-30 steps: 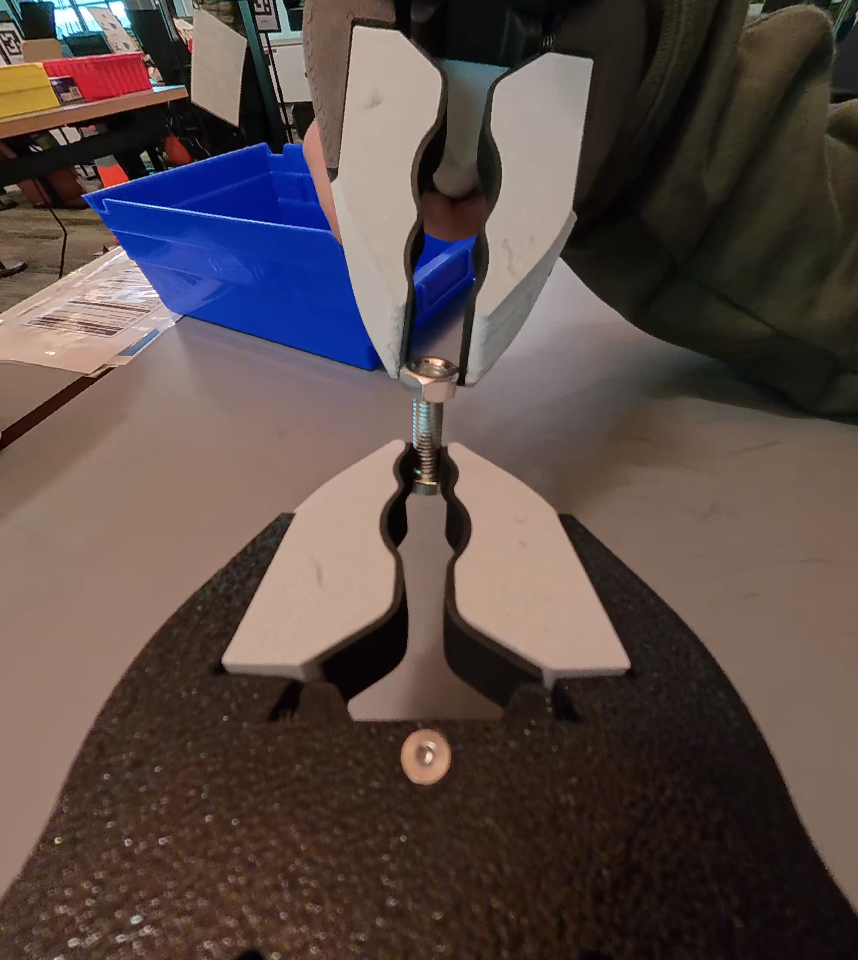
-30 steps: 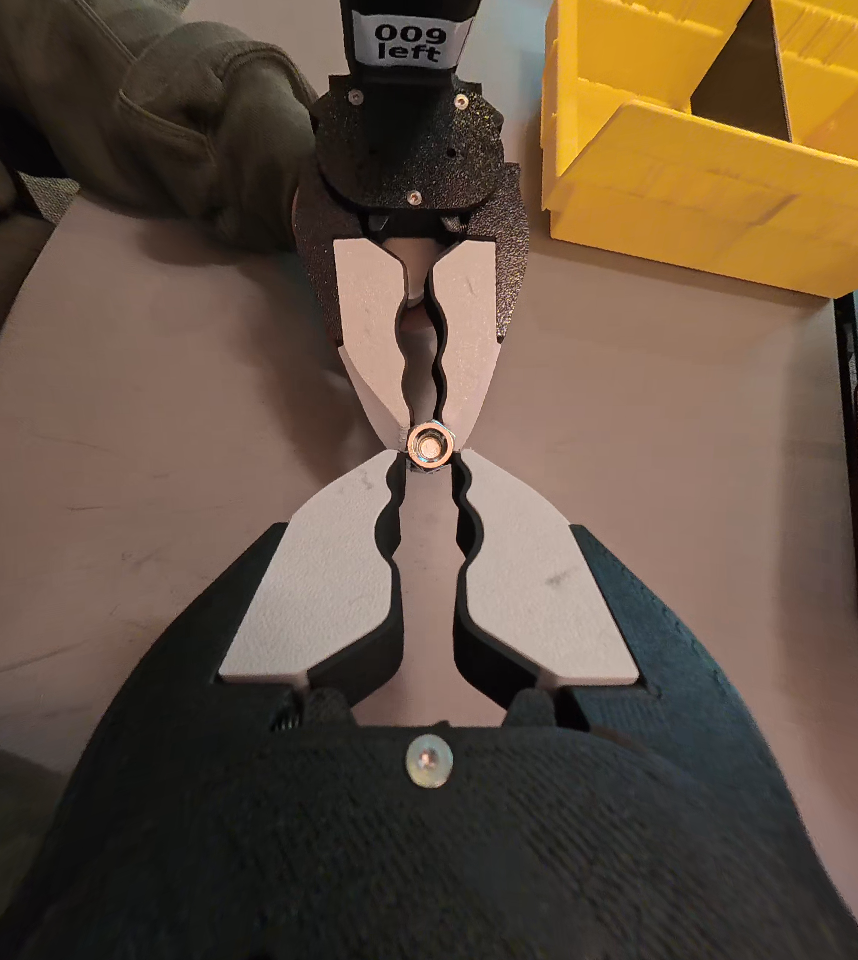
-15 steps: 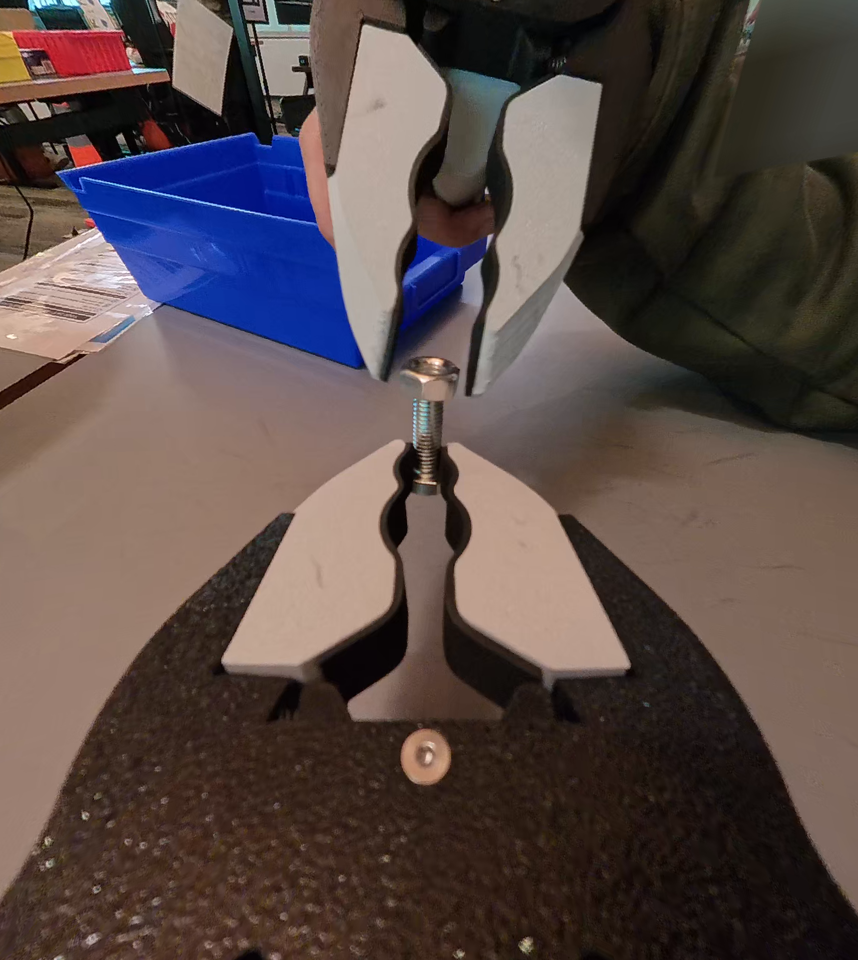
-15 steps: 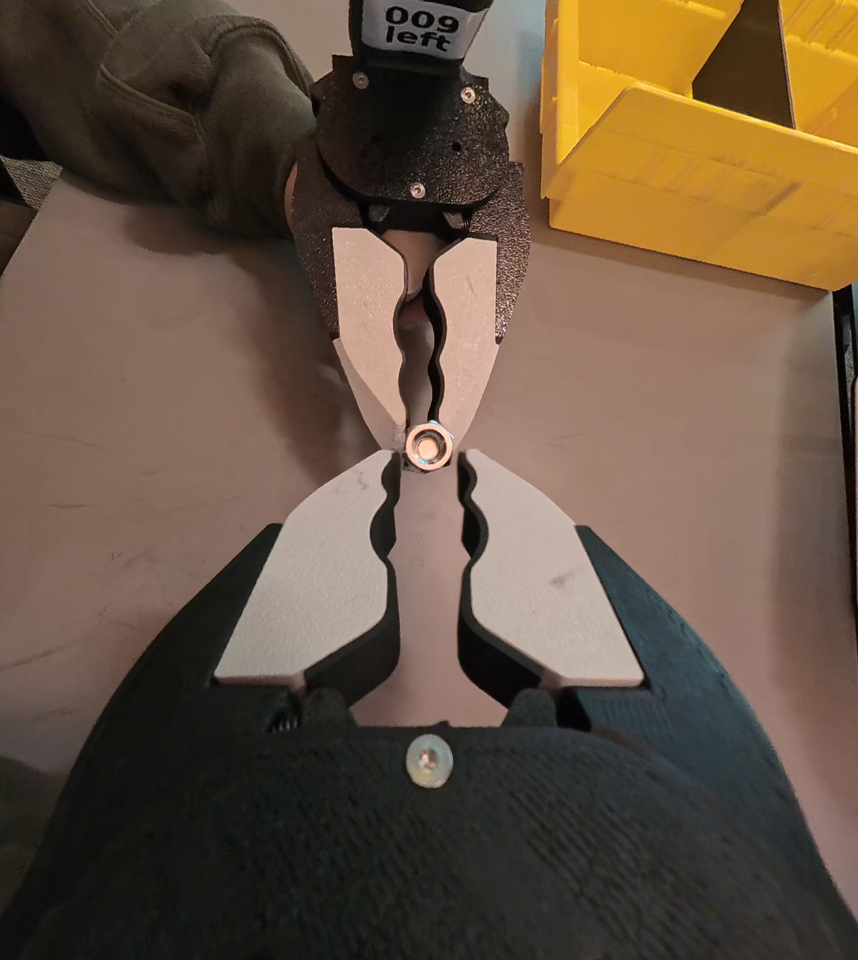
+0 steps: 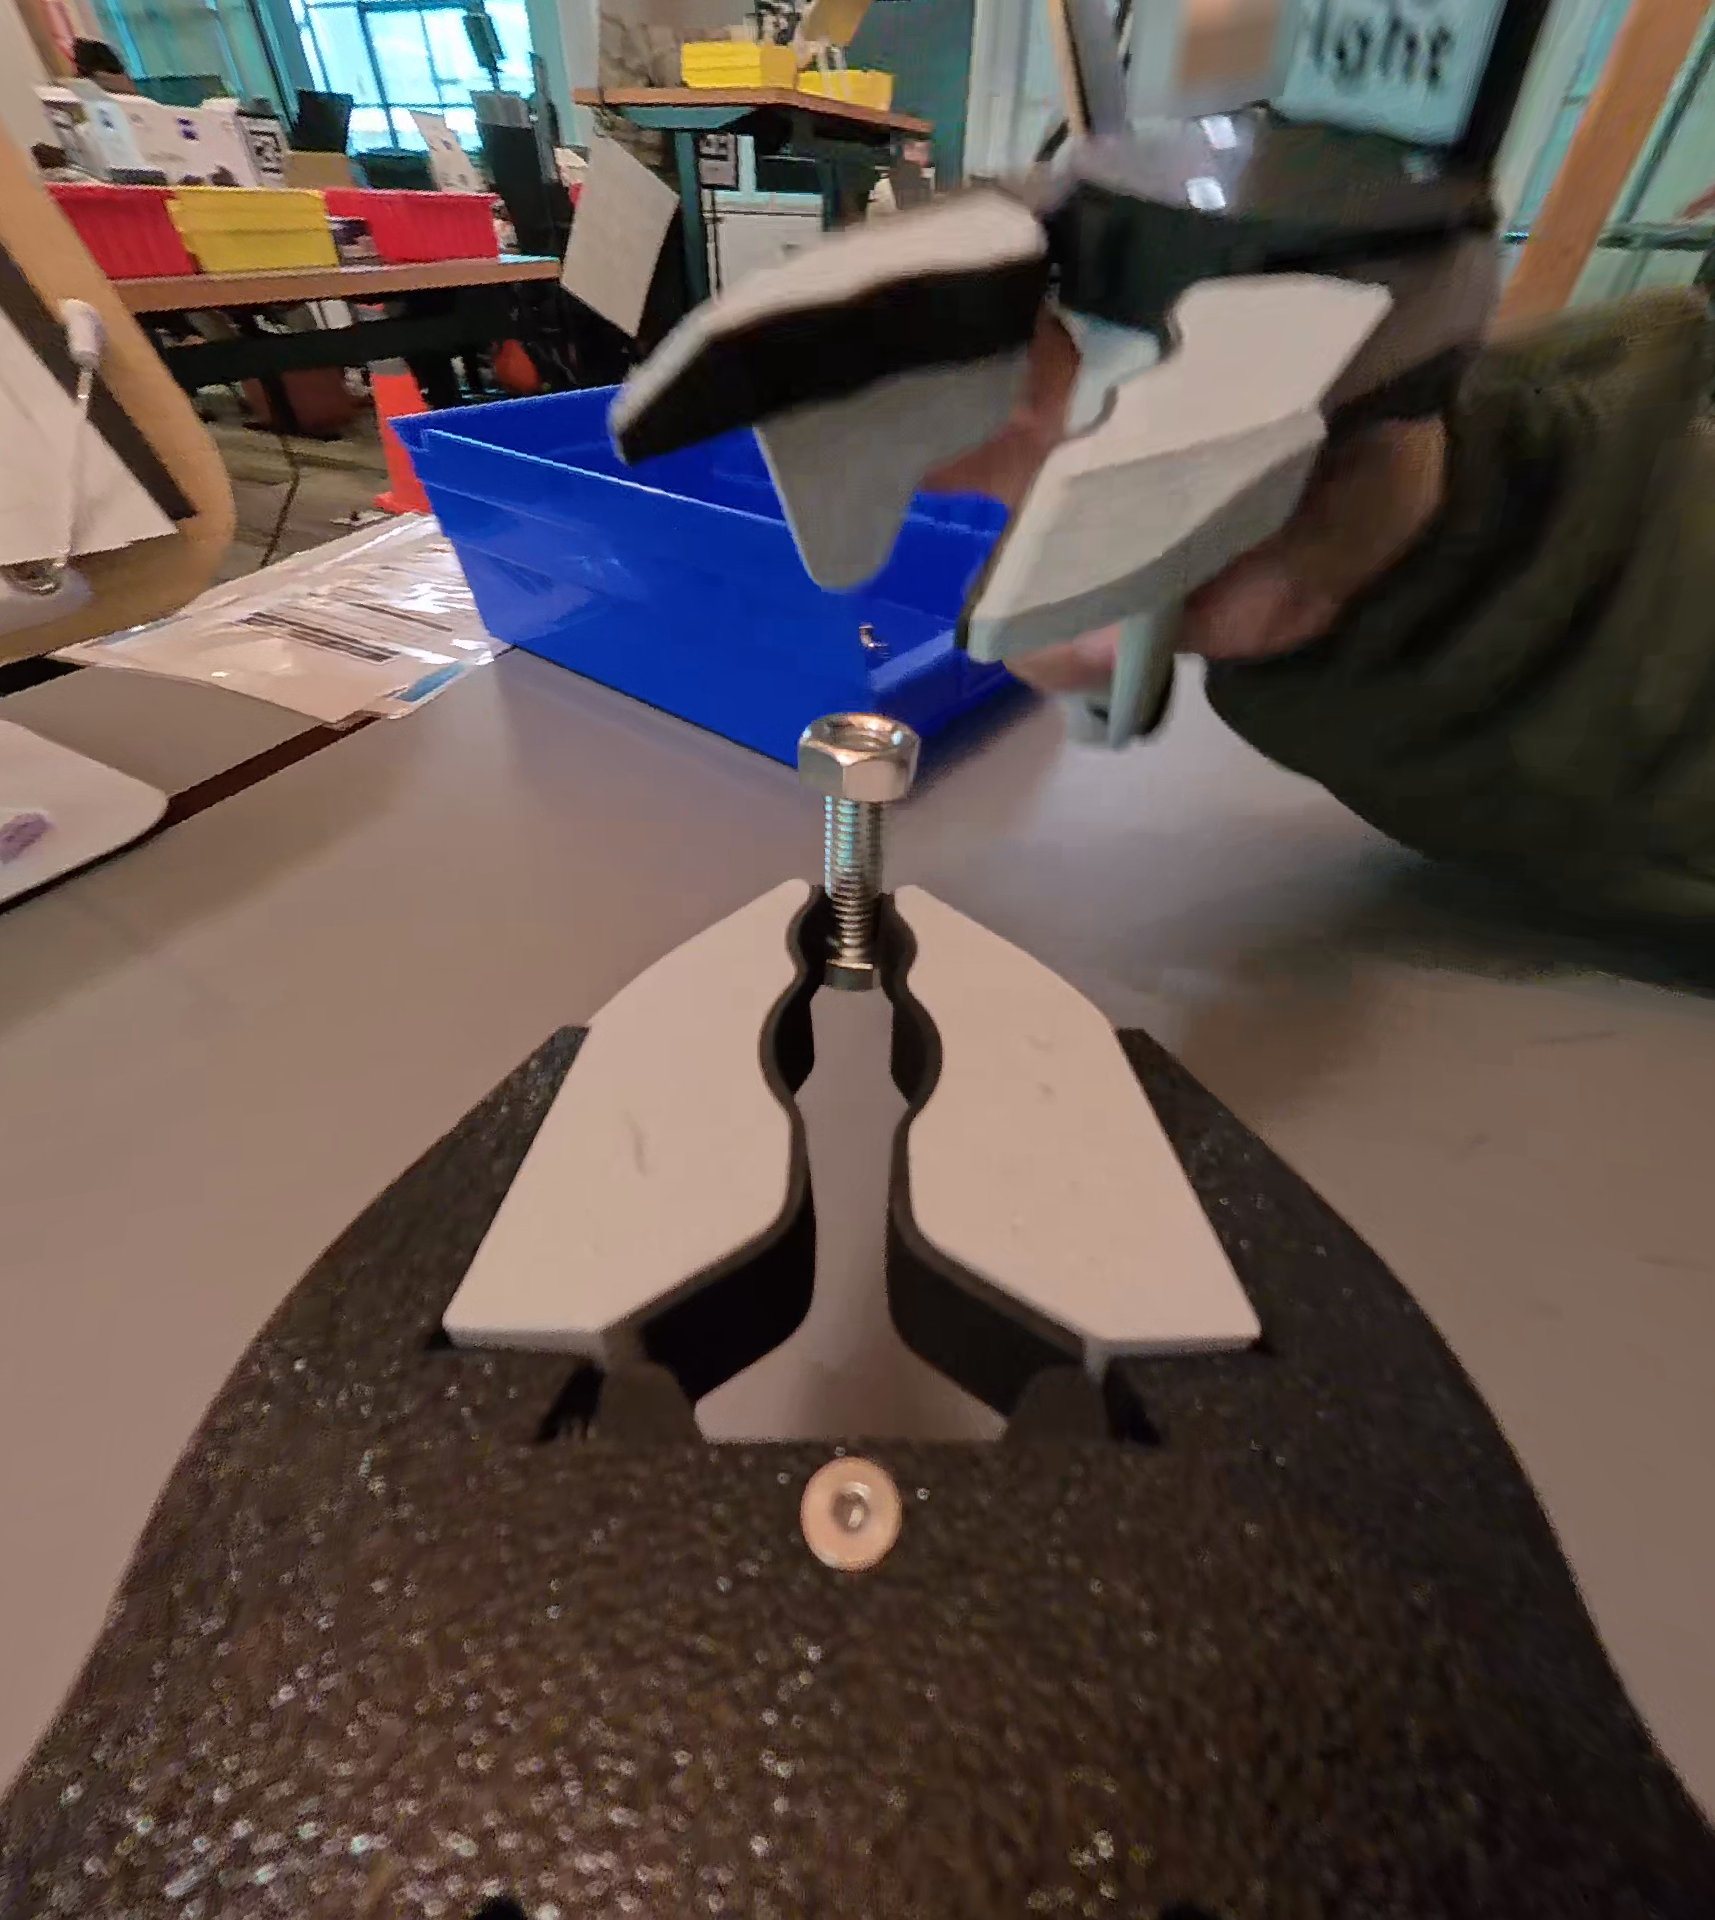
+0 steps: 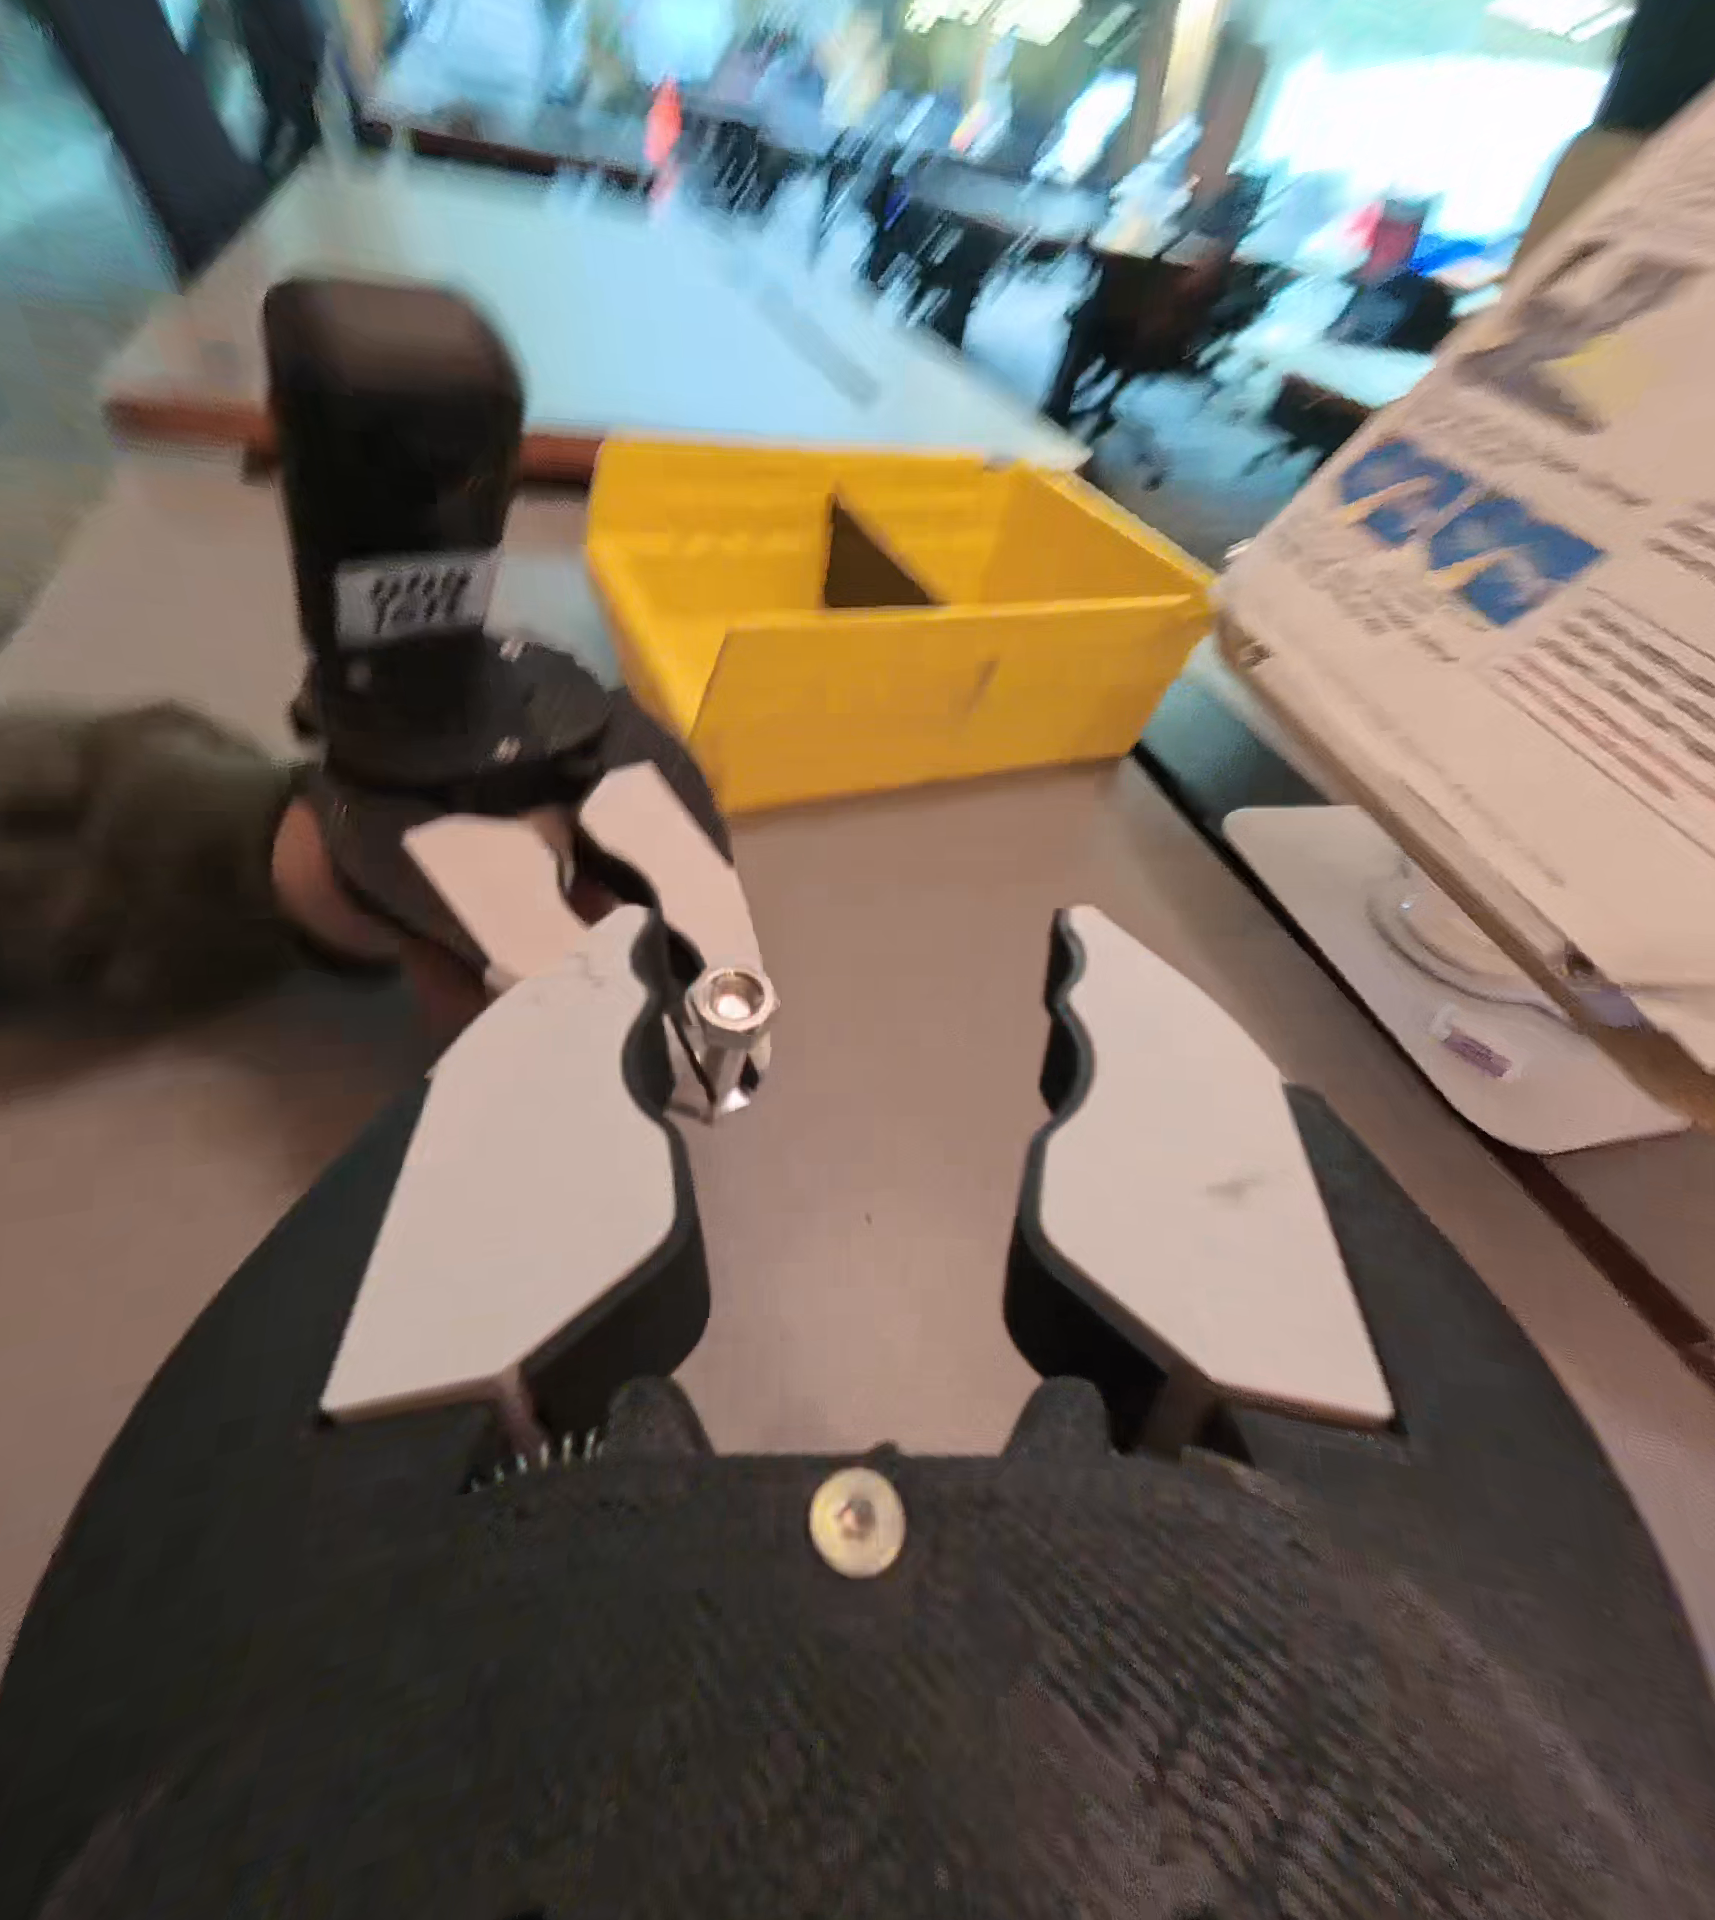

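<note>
Grey table [image 5: 209, 1039] in a busy workshop. Left gripper [image 5: 851, 914] pinching an upright bolt [image 5: 851, 862] by its lower end, nut [image 5: 857, 758] on top. Right gripper [image 5: 910, 582] spread wide just above, empty. Blue bin [image 5: 645, 582] behind; yellow bin [image 6: 894, 665] beyond.

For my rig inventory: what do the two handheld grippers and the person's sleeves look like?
Both the left gripper and the right gripper have pale grey, wavy-edged fingers with black inner faces, on speckled black bodies with a central silver screw. Each carries a white label. The sleeves are olive green.
</note>
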Demonstrator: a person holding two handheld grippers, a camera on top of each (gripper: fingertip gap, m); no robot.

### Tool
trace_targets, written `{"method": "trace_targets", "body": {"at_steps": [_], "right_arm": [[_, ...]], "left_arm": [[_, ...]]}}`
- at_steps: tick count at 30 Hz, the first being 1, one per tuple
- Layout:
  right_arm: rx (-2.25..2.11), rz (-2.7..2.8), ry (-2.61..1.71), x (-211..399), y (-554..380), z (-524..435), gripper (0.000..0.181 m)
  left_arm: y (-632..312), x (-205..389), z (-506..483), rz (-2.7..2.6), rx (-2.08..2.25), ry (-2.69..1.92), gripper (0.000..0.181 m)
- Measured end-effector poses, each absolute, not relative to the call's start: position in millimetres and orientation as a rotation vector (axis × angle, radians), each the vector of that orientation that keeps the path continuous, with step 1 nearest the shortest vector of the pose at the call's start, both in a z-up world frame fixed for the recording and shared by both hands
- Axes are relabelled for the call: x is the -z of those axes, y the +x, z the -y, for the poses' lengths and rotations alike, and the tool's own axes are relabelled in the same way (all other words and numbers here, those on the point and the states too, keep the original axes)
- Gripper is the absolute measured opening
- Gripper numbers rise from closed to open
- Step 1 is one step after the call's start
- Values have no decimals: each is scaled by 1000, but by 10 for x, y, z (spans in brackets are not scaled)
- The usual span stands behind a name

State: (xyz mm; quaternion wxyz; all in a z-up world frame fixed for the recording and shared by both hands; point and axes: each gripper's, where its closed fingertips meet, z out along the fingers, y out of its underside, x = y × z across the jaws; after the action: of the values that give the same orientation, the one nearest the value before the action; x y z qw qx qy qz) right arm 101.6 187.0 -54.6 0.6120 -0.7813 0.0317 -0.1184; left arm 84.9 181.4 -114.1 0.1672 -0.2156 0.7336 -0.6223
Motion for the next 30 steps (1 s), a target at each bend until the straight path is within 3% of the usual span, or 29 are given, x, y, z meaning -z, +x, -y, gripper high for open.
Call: {"method": "trace_targets", "body": {"at_steps": [3,6,30], "right_arm": [[279,-248,-1626,698,957,-1859,75],[300,-288,-1505,759,807,-1861,67],[229,-304,-1528,876,684,-1972,56]], "left_arm": [[870,1139,-1843,-2077,1764,-633,9],[868,1149,-1830,-2086,1761,-639,9],[867,1228,-1806,-2129,1733,-663,9]]}}
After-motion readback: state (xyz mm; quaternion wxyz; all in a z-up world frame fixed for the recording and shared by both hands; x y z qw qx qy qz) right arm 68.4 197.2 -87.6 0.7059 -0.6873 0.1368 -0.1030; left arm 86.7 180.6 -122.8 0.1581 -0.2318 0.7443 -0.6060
